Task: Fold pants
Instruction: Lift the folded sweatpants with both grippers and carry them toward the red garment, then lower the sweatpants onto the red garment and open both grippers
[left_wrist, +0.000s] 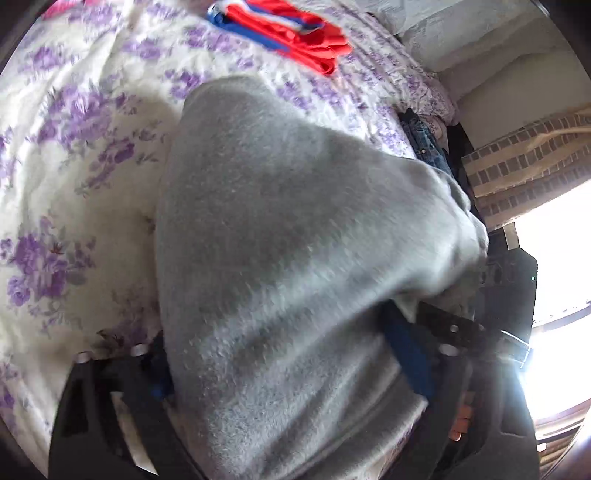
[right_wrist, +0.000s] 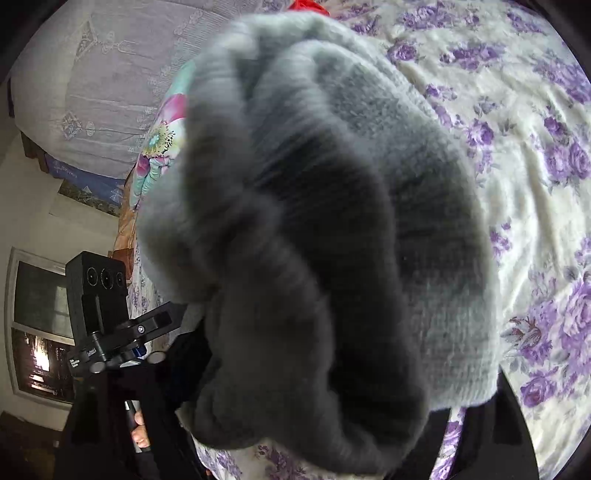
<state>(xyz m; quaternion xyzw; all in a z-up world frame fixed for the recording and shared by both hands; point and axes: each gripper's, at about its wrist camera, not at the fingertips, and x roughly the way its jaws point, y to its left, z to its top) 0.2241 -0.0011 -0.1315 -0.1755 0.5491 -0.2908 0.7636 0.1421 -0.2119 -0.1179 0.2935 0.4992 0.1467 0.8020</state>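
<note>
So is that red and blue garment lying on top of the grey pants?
No, the red and blue garment lies apart on the floral bedspread, beyond the far end of the grey pants.

Left wrist view: left gripper (left_wrist: 288, 339) pitches downward. Its black fingers sit at 7 and 4 o'clock with the blue pads (left_wrist: 410, 350) facing in. Jaws stand fairly wide; the pants (left_wrist: 280, 229) fill the gap and bear on both pads, so it is gripping. A dark block at 3 o'clock is likely the right gripper's body, close by.

Right wrist view: right gripper (right_wrist: 332, 369) also pitches downward. Black fingers show only at 7 and 5 o'clock and the tips are covered, so grip is unclear. The left gripper's body is at 8 o'clock. A hand's fingers (right_wrist: 138, 428) wrap a handle at 7 o'clock.
</note>
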